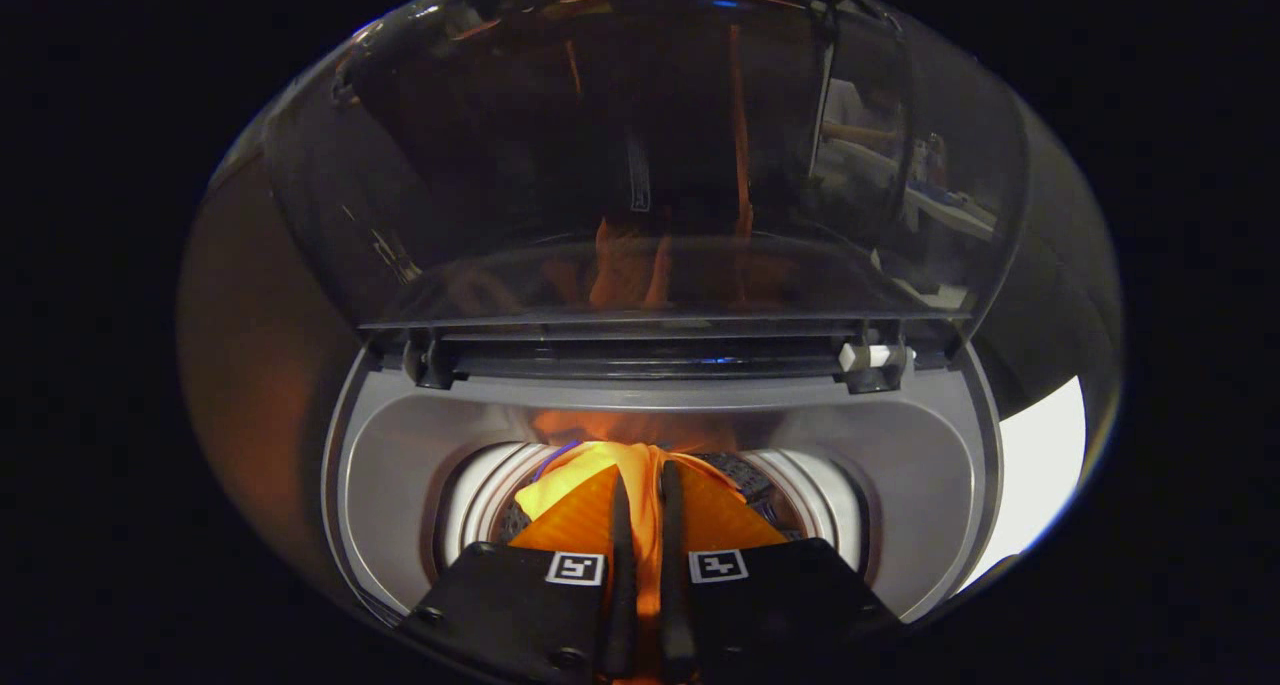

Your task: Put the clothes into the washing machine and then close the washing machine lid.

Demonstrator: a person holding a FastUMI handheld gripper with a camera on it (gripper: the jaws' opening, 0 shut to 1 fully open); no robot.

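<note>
My gripper (pixel 643 480) points down into the top opening of the washing machine (pixel 400 455). Its two fingers stand close together and pinch a fold of orange cloth (pixel 648 525) that runs up between them. The cloth bunches just ahead of the fingertips, inside the round drum mouth (pixel 480 495), with a bit of blue showing at its left side. The machine's clear lid (pixel 640 165) stands raised beyond the opening, hinged along the back edge (pixel 650 350). An orange reflection of the cloth shows in the lid.
The grey rim of the machine's top (pixel 930 445) rings the drum mouth. A pale floor patch (pixel 1040 465) lies to the right of the machine. A dim brownish wall (pixel 250 345) stands to the left.
</note>
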